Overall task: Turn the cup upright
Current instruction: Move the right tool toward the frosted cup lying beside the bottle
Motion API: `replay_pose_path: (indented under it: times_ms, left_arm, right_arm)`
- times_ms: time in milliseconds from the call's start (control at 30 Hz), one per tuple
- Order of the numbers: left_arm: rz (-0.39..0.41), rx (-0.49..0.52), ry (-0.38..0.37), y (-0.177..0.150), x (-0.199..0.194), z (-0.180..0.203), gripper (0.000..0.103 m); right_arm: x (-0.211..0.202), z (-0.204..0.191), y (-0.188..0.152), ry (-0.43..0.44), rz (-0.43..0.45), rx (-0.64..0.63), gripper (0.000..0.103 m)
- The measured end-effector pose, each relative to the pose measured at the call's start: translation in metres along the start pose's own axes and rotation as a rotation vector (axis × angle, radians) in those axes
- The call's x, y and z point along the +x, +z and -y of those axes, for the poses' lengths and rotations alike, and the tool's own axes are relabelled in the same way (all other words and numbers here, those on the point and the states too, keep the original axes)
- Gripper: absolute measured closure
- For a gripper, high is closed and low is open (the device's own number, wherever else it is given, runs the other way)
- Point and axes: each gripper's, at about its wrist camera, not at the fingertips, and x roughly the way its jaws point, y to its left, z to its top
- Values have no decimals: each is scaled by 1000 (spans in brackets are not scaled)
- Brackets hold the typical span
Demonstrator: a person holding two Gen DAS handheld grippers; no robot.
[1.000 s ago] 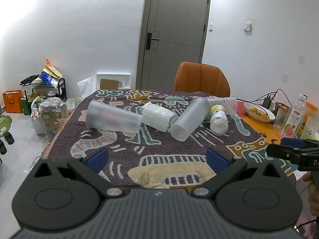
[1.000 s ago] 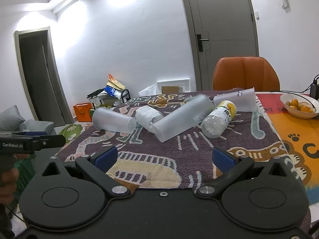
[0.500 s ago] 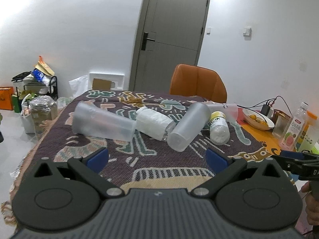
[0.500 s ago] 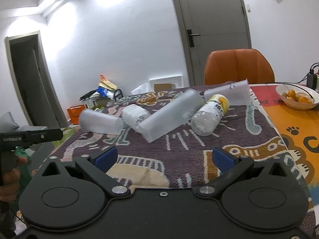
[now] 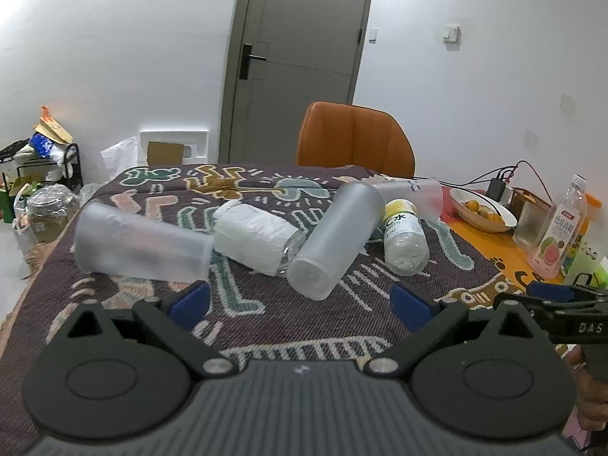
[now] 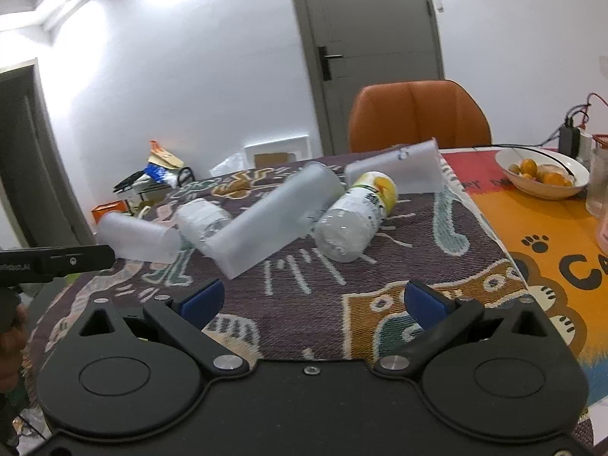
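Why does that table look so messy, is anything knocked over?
Yes. Three frosted cups lie on their sides on the rug, mixed with two toppled bottles. Nothing looks spilled or broken.

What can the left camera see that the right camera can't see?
Only the left wrist view shows the juice bottle with a pink label standing at the table's right edge.

Only the right wrist view shows the dark doorway on the left.

Both show the lying frosted cups, like the middle cup, the yellow-capped bottle, the fruit bowl, the orange chair, and the open left gripper and right gripper.
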Motion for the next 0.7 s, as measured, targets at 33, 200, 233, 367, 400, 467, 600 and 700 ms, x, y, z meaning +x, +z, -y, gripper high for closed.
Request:
replay_pose_path:
  times_ms: [33, 200, 233, 367, 400, 467, 600, 700]
  left_arm:
    - [-3, 1, -4, 1, 4, 1, 2]
    - [-21, 23, -11, 8, 24, 9, 2]
    - [-24, 27, -13, 10, 28, 10, 2]
    - [-35, 41, -30, 17, 45, 17, 3]
    - [-37, 48, -32, 19, 49, 18, 3]
    - [-41, 71, -33, 22, 57, 23, 4]
    - [-52, 107, -43, 29, 72, 30, 7]
    - [-61, 135, -43, 33, 84, 36, 10]
  right_arm:
    - [3, 3, 0, -4, -3, 6, 0]
    - [15, 13, 2, -24, -10, 26, 0]
    - [18, 16, 3, -25, -13, 35, 0]
    - [25, 26, 3, -17, -16, 61, 0]
    - [27, 29, 3, -10, -16, 68, 0]
    - [30, 33, 3, -1, -22, 80, 0]
    - [37, 42, 3, 7, -27, 101, 0]
    - [39, 48, 2, 17, -23, 115, 0]
